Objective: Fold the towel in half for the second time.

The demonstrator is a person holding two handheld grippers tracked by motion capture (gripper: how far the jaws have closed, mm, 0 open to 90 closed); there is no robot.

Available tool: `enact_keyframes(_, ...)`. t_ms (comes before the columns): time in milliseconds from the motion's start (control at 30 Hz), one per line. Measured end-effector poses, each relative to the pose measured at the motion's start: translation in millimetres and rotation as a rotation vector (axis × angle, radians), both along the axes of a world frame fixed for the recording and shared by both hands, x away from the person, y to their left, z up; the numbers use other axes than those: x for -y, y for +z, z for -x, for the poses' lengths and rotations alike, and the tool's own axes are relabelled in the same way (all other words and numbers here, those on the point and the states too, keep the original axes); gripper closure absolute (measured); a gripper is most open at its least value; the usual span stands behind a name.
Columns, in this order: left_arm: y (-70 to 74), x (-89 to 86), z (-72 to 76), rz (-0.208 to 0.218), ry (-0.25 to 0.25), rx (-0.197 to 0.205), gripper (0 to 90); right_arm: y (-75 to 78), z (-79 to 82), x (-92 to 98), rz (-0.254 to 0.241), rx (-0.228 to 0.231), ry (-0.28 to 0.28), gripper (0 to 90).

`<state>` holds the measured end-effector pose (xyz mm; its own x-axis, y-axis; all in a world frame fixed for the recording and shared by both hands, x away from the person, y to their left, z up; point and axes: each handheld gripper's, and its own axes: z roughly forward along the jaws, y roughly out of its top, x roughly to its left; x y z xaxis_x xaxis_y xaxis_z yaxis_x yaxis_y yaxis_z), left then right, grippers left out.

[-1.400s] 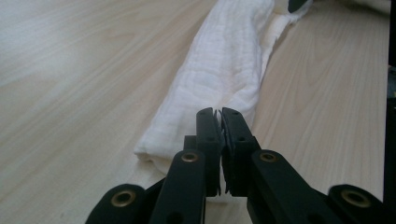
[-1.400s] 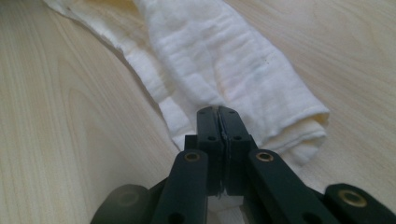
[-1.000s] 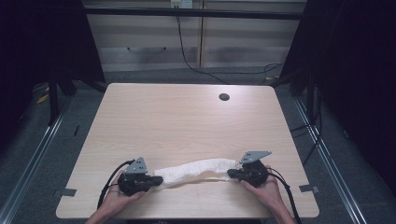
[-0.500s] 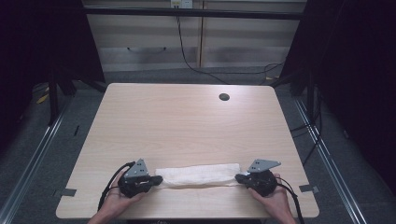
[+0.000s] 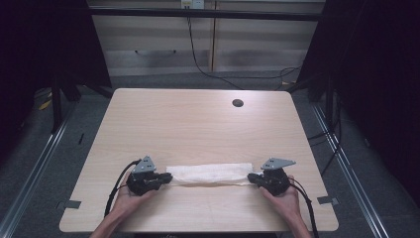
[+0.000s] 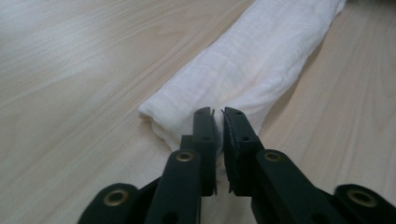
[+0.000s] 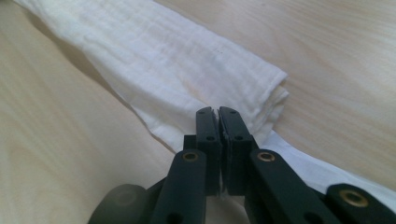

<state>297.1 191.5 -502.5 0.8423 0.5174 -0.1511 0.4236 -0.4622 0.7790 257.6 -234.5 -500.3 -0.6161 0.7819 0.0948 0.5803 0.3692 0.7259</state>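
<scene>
A folded white cloth [image 5: 210,174] lies flat on the pale wooden bench [image 5: 198,124], near the edge closest to the person and roughly centred between its two sides. It forms a long narrow band whose long axis runs across the bench from left to right, parallel to the near edge, with one short end toward each hand. The left claw [image 5: 166,177] sits at the cloth's left end, held in the person's left hand [image 5: 130,194], and points rightward along the band. In the left gripper view the left claw [image 6: 217,122] has its jaws drawn almost together with a thin fold of cloth [image 6: 261,65] pinched between them, and the rest of the band stretches away from the jaw tips toward the upper right of that view, thick and rounded like a loose roll. The right claw [image 5: 251,177] sits at the cloth's right end, held in the person's right hand [image 5: 285,197], and points leftward, facing the other claw along the same line. In the right gripper view the right claw [image 7: 218,119] is likewise nearly closed on a thin layer of cloth [image 7: 159,60], with the layered corner of the fold just beyond its tips. A small dark round hole [image 5: 237,103] shows in the bench top, far from the cloth, toward the far right.
</scene>
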Motion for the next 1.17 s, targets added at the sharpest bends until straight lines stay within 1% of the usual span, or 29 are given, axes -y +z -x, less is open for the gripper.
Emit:
enact_keyframes(33,2.4,-4.0,1.3,0.019,0.007,-0.013,72.6,2.0,3.6,1.6,-0.022,0.010,0.009,78.4)
enact_keyframes(67,2.4,-4.0,1.3,0.019,0.007,-0.013,68.5,2.0,3.6,1.6,-0.022,0.010,0.009,78.4)
enact_keyframes(100,4.3,-6.2,1.7,0.040,0.010,-0.034,68.5,3.8,4.9,2.6,-0.036,0.017,0.012,76.0)
enact_keyframes(133,6.5,-8.4,2.5,0.063,0.008,-0.048,65.4,6.2,6.8,3.9,-0.056,0.019,0.012,72.0)
enact_keyframes(200,12.1,-13.1,5.4,0.080,0.019,-0.043,60.5,11.8,10.1,7.5,-0.115,0.018,0.019,64.9)
enact_keyframes(233,14.7,-16.3,6.6,0.105,0.013,-0.051,57.2,15.2,12.2,9.4,-0.134,0.025,0.007,62.0)
enact_keyframes(267,17.1,-19.4,8.2,0.122,0.018,-0.054,53.5,22.0,15.7,15.3,-0.187,0.039,0.001,57.8)
enact_keyframes(300,19.5,-22.5,9.4,0.119,0.029,-0.050,53.5,22.0,15.7,15.3,-0.187,0.039,0.001,57.8)
enact_keyframes(367,22.6,-29.7,11.2,0.112,0.053,-0.045,46.8,32.1,20.7,24.9,-0.202,0.064,-0.026,52.7)
enact_keyframes(400,23.6,-34.5,11.7,0.114,0.066,-0.045,45.6,34.9,22.0,28.5,-0.204,0.071,-0.045,49.9)
enact_keyframes(433,24.4,-39.3,12.4,0.112,0.089,-0.038,45.6,34.9,22.0,28.5,-0.204,0.071,-0.045,49.9)
enact_keyframes(467,25.0,-44.5,12.6,0.111,0.122,-0.036,44.6,37.1,23.3,32.5,-0.208,0.073,-0.062,48.1)
enact_keyframes(500,24.7,-55.5,11.4,0.125,0.177,-0.059,41.4,40.0,26.1,40.8,-0.202,0.086,-0.090,45.9)
enact_keyframes(533,24.7,-55.5,11.4,0.125,0.177,-0.059,40.4,40.0,26.1,40.8,-0.202,0.086,-0.090,45.9)
enact_keyframes(567,24.4,-66.4,10.6,0.133,0.199,-0.080,40.3,40.8,28.3,49.3,-0.187,0.093,-0.124,44.1)
enact_keyframes(600,24.4,-66.4,10.6,0.133,0.199,-0.080,39.5,40.8,28.3,49.3,-0.187,0.093,-0.124,44.1)
enact_keyframes(633,24.4,-75.7,14.0,0.128,0.244,-0.081,38.2,41.2,32.8,57.3,-0.164,0.111,-0.182,45.0)
enact_keyframes(667,24.4,-75.7,14.0,0.128,0.244,-0.081,37.3,41.2,32.8,57.3,-0.164,0.111,-0.182,45.0)
enact_keyframes(700,24.0,-80.4,16.0,0.131,0.258,-0.079,37.3,41.8,36.9,60.6,-0.158,0.134,-0.206,46.0)
enact_keyframes(733,23.2,-85.0,18.8,0.139,0.279,-0.076,35.3,42.0,39.7,64.0,-0.157,0.139,-0.216,45.3)
enact_keyframes(800,21.7,-90.1,21.5,0.142,0.303,-0.073,32.5,40.5,44.0,71.9,-0.152,0.136,-0.247,43.4)
enact_keyframes(833,20.7,-93.2,22.4,0.135,0.316,-0.067,30.8,38.5,45.7,76.4,-0.157,0.132,-0.263,42.9)
enact_keyframes(867,19.7,-97.0,22.8,0.145,0.324,-0.066,26.5,32.5,49.3,83.7,-0.183,0.133,-0.286,40.2)
enact_keyframes(900,18.7,-102.2,23.1,0.165,0.329,-0.061,26.5,32.5,49.3,83.7,-0.183,0.133,-0.286,40.2)
enact_keyframes(967,16.4,-109.8,23.4,0.179,0.384,-0.064,24.5,28.7,51.0,87.6,-0.198,0.116,-0.293,37.7)
enact_keyframes(1033,13.6,-113.1,23.4,0.174,0.403,-0.069,23.0,28.7,51.5,88.8,-0.202,0.120,-0.300,34.9)
enact_keyframes(1100,12.4,-111.8,22.8,0.156,0.396,-0.063,20.3,27.5,51.8,86.2,-0.196,0.118,-0.303,34.4)
enact_keyframes(1133,12.3,-110.8,22.3,0.145,0.394,-0.062,19.3,25.5,51.4,83.9,-0.182,0.110,-0.298,33.8)
enact_keyframes(1167,12.3,-109.0,22.6,0.145,0.391,-0.061,19.0,22.8,50.7,81.6,-0.158,0.100,-0.297,32.8)
